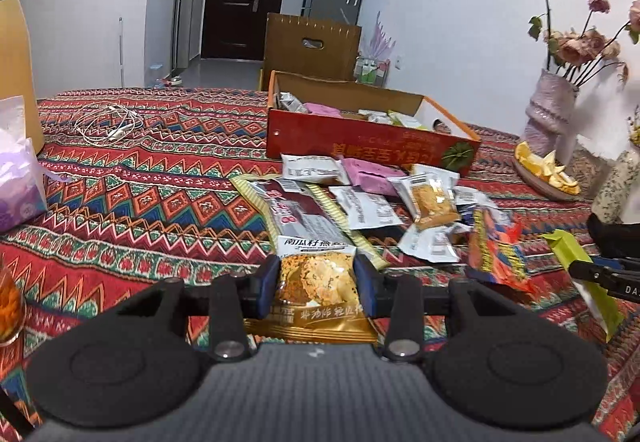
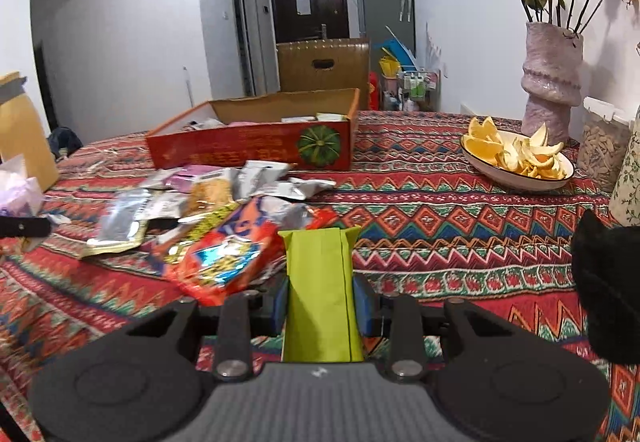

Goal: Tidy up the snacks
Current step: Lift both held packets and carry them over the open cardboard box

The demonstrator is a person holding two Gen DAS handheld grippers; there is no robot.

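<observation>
Both packets (image 1: 316, 282) (image 2: 318, 290) lengthwise along tools

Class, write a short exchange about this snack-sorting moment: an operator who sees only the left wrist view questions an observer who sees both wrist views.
Operator: My left claw grips the oat crisp packet. The right claw is cut off at my edge. Is its grip good?
Observer: Yes. Its blue pads press on both long sides of the green packet, which points straight ahead, off the tablecloth.
Operator: Is there anything near the vase that I can't see?
Observer: A clear lidded container holding what look like seeds stands beside it, by the wall.
</observation>
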